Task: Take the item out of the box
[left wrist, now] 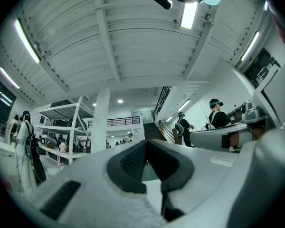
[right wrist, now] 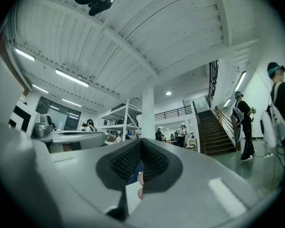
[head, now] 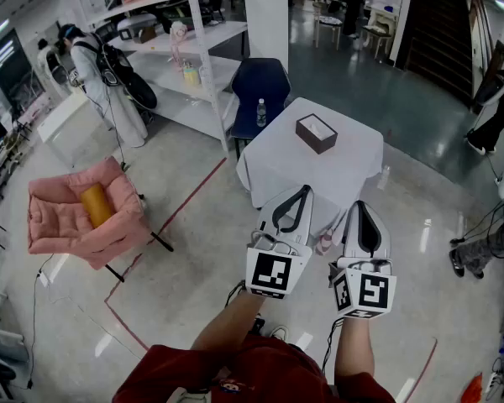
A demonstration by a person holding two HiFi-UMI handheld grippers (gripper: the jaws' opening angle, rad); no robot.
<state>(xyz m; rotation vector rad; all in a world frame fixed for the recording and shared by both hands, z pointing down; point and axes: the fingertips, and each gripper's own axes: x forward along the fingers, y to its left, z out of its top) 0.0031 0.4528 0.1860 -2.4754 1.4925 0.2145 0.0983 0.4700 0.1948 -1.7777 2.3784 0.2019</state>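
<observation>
A dark brown box [head: 317,133] with a white top stands on a small table under a white cloth [head: 277,170], ahead of me in the head view. Both grippers are held up in front of my body, short of the table's near edge and well apart from the box. My left gripper [head: 304,191] [left wrist: 145,145] has its jaws closed tip to tip with nothing between them. My right gripper [head: 360,205] [right wrist: 141,142] is also shut and empty. Both gripper views tilt up toward the ceiling, so the box does not show in them.
A blue chair [head: 260,86] with a water bottle [head: 261,112] stands behind the table. A pink armchair [head: 76,225] holding a yellow cushion [head: 95,205] is at the left. White shelving [head: 176,53] and a person [head: 101,78] are at the back left. A small bottle [head: 324,242] lies on the floor.
</observation>
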